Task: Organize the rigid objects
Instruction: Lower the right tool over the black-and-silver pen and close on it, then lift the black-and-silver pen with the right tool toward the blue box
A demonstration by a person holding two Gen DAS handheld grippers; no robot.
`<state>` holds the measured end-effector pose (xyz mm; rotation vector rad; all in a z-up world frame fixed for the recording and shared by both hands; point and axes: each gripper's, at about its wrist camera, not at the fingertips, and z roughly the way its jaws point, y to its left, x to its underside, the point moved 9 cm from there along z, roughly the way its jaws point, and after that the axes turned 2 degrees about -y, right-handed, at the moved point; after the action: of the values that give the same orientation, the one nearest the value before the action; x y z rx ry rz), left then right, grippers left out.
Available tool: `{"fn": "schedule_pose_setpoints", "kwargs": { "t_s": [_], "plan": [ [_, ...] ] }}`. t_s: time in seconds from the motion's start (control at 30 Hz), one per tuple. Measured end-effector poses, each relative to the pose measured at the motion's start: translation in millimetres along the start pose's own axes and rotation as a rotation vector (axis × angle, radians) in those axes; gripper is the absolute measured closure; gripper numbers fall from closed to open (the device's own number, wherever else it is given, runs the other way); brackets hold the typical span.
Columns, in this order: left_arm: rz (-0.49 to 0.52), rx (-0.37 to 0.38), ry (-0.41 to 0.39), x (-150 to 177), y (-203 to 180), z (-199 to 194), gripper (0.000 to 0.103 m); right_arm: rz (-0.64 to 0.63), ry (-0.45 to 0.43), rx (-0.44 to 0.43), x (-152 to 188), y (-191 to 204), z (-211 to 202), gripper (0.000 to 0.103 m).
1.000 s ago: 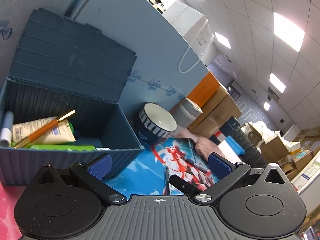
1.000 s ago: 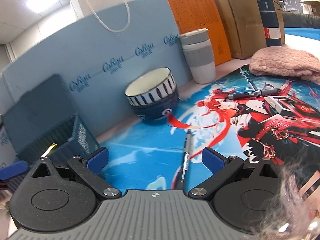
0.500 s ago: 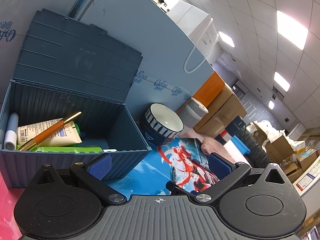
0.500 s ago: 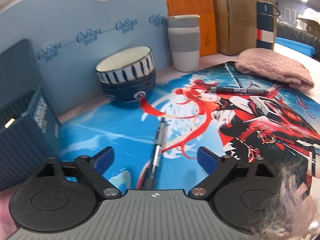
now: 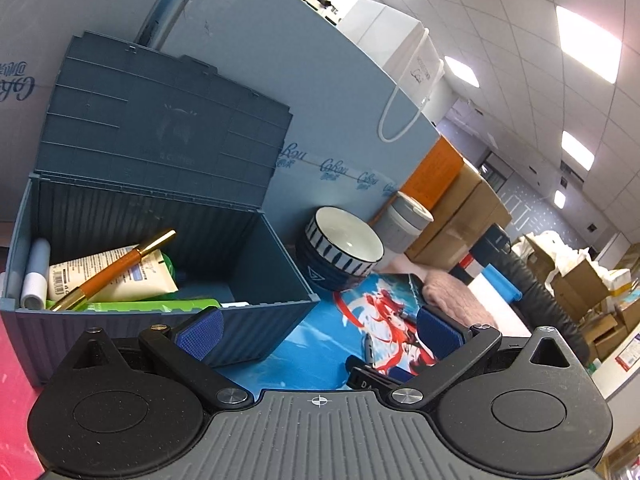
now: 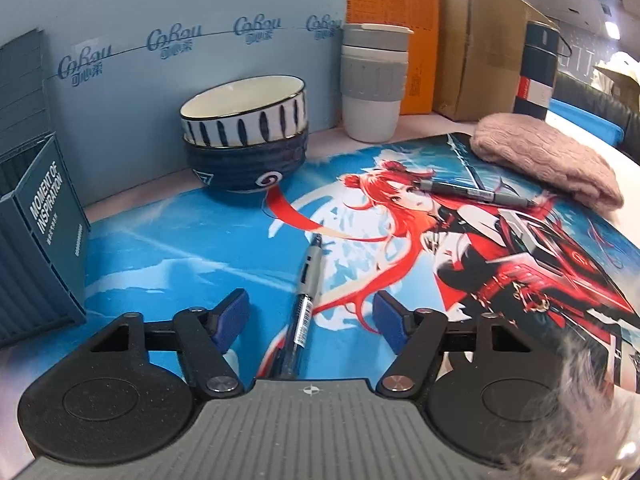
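Observation:
A dark blue storage box (image 5: 248, 328) with its lid up stands at the left; it also shows in the right wrist view (image 6: 36, 256). Inside lie an orange and gold pen (image 5: 114, 276), a cream tube (image 5: 108, 276), a grey marker (image 5: 34, 276) and a green item (image 5: 160, 305). A black gel pen (image 6: 306, 300) lies on the printed desk mat (image 6: 180, 248), between the open jaws of my right gripper (image 6: 312, 316) and untouched by the pads. A grey marker (image 6: 476, 193) lies farther right. My left gripper (image 5: 318, 330) is open and empty in front of the box.
Two stacked bowls (image 6: 246, 140) and a white and grey cup (image 6: 374, 80) stand by the blue backboard (image 6: 120, 60). A pink knitted cloth (image 6: 548, 162) lies at the right of the mat. Cardboard boxes (image 6: 476, 44) and a dark flask (image 6: 538, 70) stand behind.
My right gripper has come down and forward over the black gel pen, which now lies between its jaws. My left gripper has drawn back a little from the box.

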<state>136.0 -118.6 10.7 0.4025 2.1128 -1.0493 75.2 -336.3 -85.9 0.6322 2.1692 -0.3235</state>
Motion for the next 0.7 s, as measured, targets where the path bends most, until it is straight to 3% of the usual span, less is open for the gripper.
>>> {"fn": "schedule_pose_setpoints", "kwargs": {
  "t_s": [0.07, 0.13, 0.23, 0.4, 0.6, 0.7],
  "plan": [
    [0.009, 0.0, 0.005, 2, -2, 1, 0.0, -0.018, -0.001, -0.018, -1, 3, 0, 0.057],
    [0.024, 0.0, 0.006, 3, -5, 2, 0.0, -0.029, 0.007, -0.033, -3, 6, -1, 0.077],
    [0.042, 0.009, 0.002, 3, -9, 1, 0.0, -0.018, 0.024, -0.064, -3, 7, -3, 0.09],
    [0.036, 0.022, -0.011, -1, -8, -4, 0.0, 0.11, 0.081, -0.205, 0, 2, -11, 0.094],
    [0.025, 0.026, -0.034, -5, -7, -11, 0.0, 0.169, 0.069, -0.275, -1, 2, -31, 0.094],
    [0.023, 0.015, -0.043, -7, -5, -13, 0.0, 0.204, 0.052, -0.35, -7, 4, -48, 0.094]
  ]
}}
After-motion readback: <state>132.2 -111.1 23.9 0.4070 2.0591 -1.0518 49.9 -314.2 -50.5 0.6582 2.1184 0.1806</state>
